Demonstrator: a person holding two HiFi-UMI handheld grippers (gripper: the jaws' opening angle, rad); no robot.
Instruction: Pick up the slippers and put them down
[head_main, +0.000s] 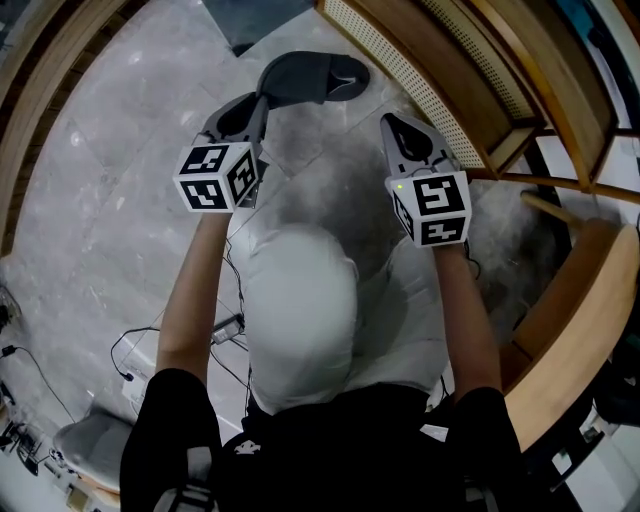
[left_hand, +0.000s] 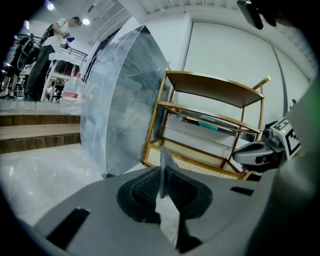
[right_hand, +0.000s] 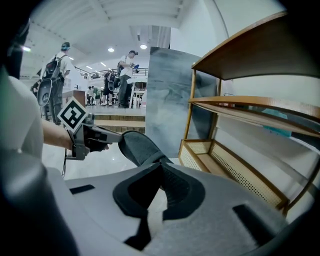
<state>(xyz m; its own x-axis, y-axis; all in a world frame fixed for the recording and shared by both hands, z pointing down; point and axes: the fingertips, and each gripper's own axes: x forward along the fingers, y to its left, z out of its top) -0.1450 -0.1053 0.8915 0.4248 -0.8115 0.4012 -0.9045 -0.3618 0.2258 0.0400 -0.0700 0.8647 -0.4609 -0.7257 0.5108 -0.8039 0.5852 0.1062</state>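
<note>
Slipper hangs over the floor, pinched by its rim in my left gripper; my right gripper is pressed together, empty. Such a thin bite (edge only) could slip, dropping it.

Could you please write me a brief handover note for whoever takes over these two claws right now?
Left claw: shut on the edge of the grey slipper, holding it clear of the floor.
Right claw: shut and empty, near the wooden rack.
Done: one slipper picked up.
Left to do: set it down; no second slipper is in view, so look for it.
</note>
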